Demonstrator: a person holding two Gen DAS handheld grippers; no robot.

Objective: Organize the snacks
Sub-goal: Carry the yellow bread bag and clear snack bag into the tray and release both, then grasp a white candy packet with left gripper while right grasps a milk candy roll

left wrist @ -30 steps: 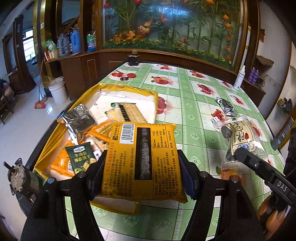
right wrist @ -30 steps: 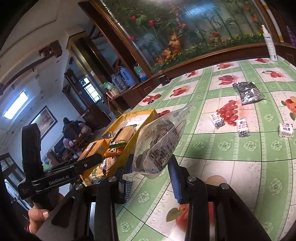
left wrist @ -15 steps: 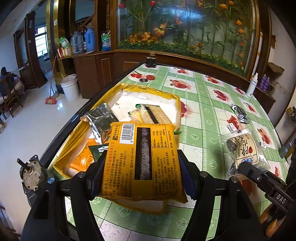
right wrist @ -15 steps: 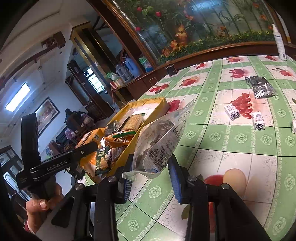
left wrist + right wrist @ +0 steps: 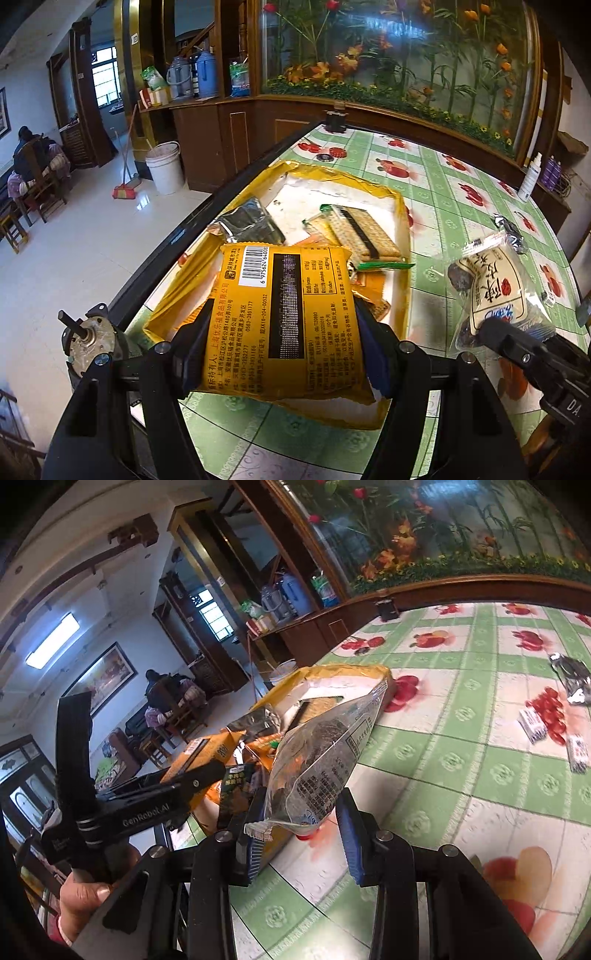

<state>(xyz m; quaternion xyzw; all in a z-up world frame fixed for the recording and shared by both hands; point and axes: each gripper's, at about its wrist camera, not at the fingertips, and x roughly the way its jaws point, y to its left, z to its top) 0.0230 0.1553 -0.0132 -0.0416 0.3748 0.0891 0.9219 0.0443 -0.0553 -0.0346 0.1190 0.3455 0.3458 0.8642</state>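
Both packets have drifted toward the yellow tray (image 5: 402, 206) at the desk's left edge: left fingers (image 5: 284, 354) grip the yellow packet (image 5: 284, 325) over it, right fingers (image 5: 299, 812) grip the clear packet (image 5: 325, 753) just beside.

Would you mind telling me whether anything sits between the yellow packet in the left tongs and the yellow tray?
Nothing visible does. The yellow packet is gripped above the yellow tray's near end; only snacks already inside lie beneath it.

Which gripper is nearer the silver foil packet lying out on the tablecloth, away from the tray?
Right. The right gripper, shut on a clear snack bag, is on that side of the silver foil packet; the left gripper hangs over the yellow tray, farther off.
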